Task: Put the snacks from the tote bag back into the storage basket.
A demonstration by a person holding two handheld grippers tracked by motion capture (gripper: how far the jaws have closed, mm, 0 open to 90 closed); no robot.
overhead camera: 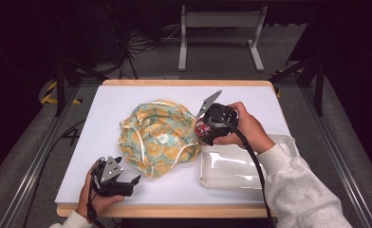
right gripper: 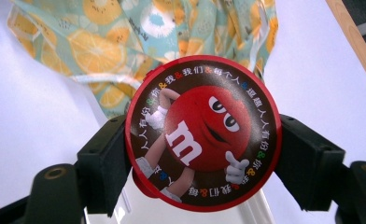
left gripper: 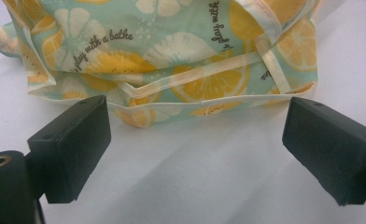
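Near left, the left gripper (overhead camera: 127,183) rests with jaws apart before the citrus-print cloth bag (overhead camera: 159,137) — mid-table, beside the clear plastic tray (overhead camera: 231,183), the right gripper (right gripper: 202,156) clamps a round red M&M's tin (right gripper: 202,133) — at the bag's right edge.

Cloth bag (overhead camera: 159,137) mid-table, tray (overhead camera: 231,170) right of it

The left claw (overhead camera: 127,183) is resting low at the counter's near edge, its jaws standing wide apart with nothing between them. The right claw (overhead camera: 204,129) is hovering farther out, forearm angling in from the right, jaws pinching tight.
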